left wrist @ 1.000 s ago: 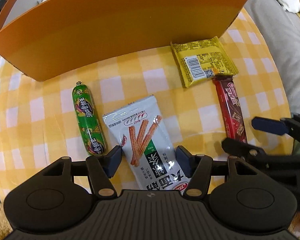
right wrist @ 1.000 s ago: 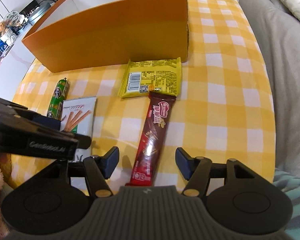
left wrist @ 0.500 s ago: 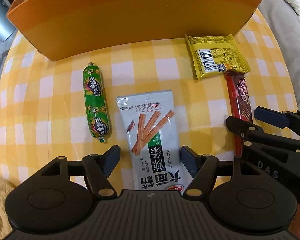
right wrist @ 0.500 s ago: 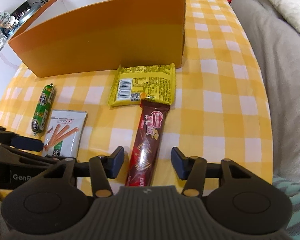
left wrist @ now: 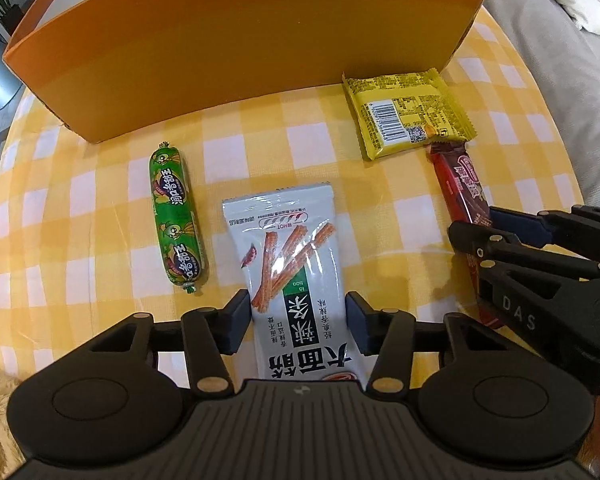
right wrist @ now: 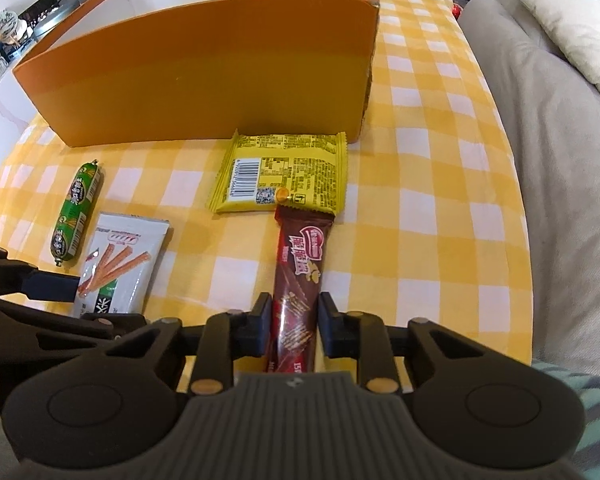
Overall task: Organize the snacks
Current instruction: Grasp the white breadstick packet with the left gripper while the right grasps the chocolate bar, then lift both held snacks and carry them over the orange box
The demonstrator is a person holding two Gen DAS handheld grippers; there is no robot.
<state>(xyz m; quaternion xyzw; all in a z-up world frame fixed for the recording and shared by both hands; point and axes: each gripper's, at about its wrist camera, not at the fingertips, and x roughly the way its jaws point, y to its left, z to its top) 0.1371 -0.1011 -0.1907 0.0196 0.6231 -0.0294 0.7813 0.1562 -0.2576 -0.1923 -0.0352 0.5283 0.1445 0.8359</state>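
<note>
- Right claw [right wrist: 291,330] is clamped on the near end of the brown wafer bar [right wrist: 300,276], pads pinching both long sides. So the step in hand looks like grabbing snacks two at a time.
- Left claw [left wrist: 296,326] is closing in on the white spicy-stick pouch [left wrist: 290,272]; its fingers sit right at the pouch edges, but I honestly can't tell if they're squeezing yet.
- The bar lies flat on the checkered counter [right wrist: 420,200], long axis running away from the claw, far tip touching or just overlapping the yellow packet [right wrist: 284,176].
- The pouch also points lengthwise away, toward the box, tilted slightly.
- Green sausage [left wrist: 176,216] sits just left of the pouch, untouched, roughly parallel to it.
- Furthest out is the orange box [right wrist: 204,76], open on top.
- Next move, I'd guess: lift both clear and carry them over that tall front wall. The floppy pouch may sag.
</note>
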